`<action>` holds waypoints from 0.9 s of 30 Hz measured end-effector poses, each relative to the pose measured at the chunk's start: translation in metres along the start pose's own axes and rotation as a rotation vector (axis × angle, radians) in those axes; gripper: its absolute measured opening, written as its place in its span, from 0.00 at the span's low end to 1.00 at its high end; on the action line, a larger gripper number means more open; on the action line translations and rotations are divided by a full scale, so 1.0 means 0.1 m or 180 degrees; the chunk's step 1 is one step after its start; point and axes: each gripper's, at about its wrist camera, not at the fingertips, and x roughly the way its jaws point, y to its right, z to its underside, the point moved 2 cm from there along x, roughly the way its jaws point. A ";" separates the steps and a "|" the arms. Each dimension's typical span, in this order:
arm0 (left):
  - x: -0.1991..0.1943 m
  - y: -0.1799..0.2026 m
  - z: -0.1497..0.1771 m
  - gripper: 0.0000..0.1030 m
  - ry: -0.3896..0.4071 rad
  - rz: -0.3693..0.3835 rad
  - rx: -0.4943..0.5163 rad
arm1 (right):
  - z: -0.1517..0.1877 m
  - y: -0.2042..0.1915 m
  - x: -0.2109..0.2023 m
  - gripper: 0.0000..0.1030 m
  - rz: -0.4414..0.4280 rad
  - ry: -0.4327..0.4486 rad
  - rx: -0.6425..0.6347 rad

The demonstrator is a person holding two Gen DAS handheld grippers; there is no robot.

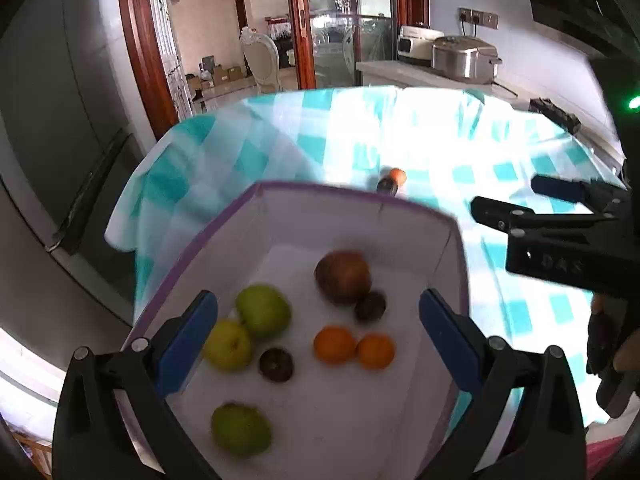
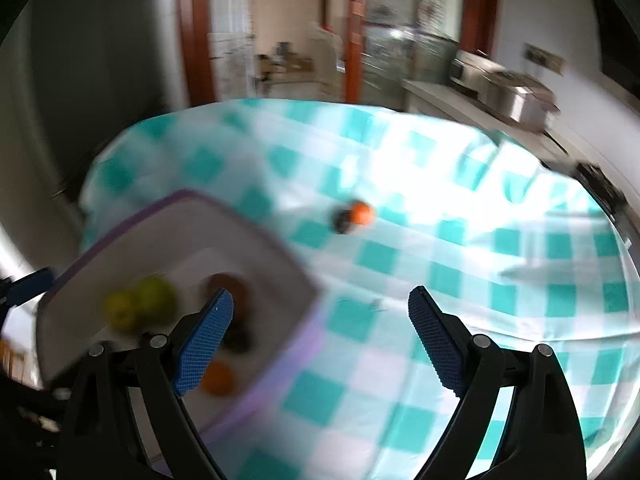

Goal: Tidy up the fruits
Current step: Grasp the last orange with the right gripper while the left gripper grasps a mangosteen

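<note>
Two pieces of fruit are left out on the checked tablecloth point(image 2: 400, 320): a small orange point(image 2: 361, 212) and a dark round fruit point(image 2: 342, 220) touching it on its left, well beyond the box point(image 1: 452, 256). Eight fruits are already gathered inside the box (three green, two orange, one large reddish, two small and dark).

The left gripper point(image 1: 318, 340) is held spread wide over the box with nothing between its jaws. The right gripper point(image 2: 320, 336) is likewise spread and empty, above the cloth just beside the box's right wall, aimed roughly toward the stray pair.

The orange is judged light, firm and somewhat slippery, apt to roll if nudged; being nearly round, it shows no long axis or pointing direction that can be made out through the blur. A hold across its widest part is suggested, with the jaws brought in from the side away from the dark fruit, so the neighbour is not pinched too.
</note>
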 end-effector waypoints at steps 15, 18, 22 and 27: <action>0.86 0.54 -0.83 0.98 -0.0255 -0.0036 -0.0339 | -0.26 1.19 1.86 0.83 -0.0497 -0.0592 0.0209; 0.96 0.54 -0.93 0.98 -0.0329 -0.0092 -0.0418 | -0.35 0.97 2.18 0.65 -0.0660 -0.0631 0.0016; 1.00 0.51 -0.98 0.98 -0.0366 -0.0201 -0.0458 | -0.61 1.06 2.55 0.63 -0.0994 -0.0756 0.0779; 1.09 0.52 -0.95 0.98 -0.0454 -0.0321 -0.0494 | -0.79 0.89 2.93 0.59 -0.0985 -0.0980 0.1133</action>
